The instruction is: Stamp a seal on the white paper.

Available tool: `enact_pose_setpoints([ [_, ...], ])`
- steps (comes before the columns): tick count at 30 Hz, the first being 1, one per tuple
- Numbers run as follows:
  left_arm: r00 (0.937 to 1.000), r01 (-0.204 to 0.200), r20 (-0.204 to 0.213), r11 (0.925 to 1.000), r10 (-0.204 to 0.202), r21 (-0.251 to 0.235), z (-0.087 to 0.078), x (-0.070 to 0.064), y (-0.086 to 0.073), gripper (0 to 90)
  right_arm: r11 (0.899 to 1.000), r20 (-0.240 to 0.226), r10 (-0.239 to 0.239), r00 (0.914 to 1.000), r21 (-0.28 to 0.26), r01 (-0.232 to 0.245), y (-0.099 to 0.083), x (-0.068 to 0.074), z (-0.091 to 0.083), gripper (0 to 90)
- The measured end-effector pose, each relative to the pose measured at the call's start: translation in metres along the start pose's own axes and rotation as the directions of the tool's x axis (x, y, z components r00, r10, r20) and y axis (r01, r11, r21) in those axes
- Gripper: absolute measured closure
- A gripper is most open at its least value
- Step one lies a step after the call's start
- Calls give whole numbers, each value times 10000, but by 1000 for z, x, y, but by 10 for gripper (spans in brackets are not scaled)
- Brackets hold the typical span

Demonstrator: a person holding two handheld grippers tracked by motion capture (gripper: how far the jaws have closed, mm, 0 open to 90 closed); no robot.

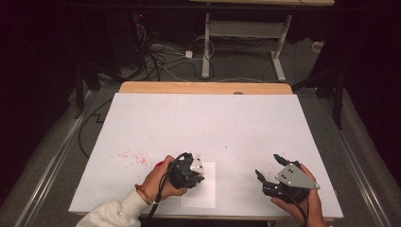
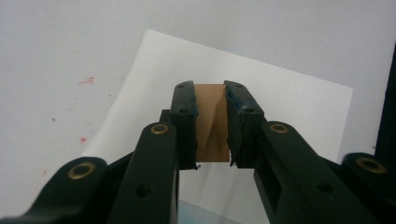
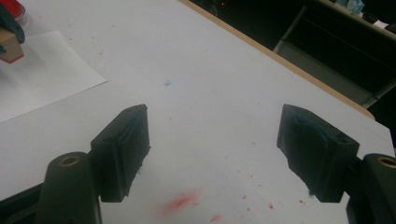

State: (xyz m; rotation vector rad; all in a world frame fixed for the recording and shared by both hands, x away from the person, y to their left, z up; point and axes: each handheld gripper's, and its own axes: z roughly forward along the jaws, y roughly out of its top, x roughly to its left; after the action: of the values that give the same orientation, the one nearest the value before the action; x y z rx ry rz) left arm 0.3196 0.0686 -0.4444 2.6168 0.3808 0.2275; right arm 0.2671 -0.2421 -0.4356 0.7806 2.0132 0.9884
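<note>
My left gripper point(image 2: 211, 125) clamped a stiff, light wooden block point(image 2: 211, 122), probably a stamp, by its 2 sides above the paper sheet point(image 2: 289, 102); my right gripper point(image 3: 212, 151) gaped, holding nothing.

Two hand-held grippers, low in the frame

The left gripper point(image 1: 197, 176), at lower centre, points down with its fingers point(image 2: 183, 116) clamped tight on something; the right gripper point(image 1: 267, 172), at lower right, lies tilted toward the upper left, fingers point(image 3: 125, 140) spread wide apart.
</note>
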Motion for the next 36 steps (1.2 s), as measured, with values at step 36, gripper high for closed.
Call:
enact_pose_setpoints([
  [36,9995,120,281,9986,-134,511,19,0,-3,734,10000,-12,-78,10000,43,78,1,1,-1,255],
])
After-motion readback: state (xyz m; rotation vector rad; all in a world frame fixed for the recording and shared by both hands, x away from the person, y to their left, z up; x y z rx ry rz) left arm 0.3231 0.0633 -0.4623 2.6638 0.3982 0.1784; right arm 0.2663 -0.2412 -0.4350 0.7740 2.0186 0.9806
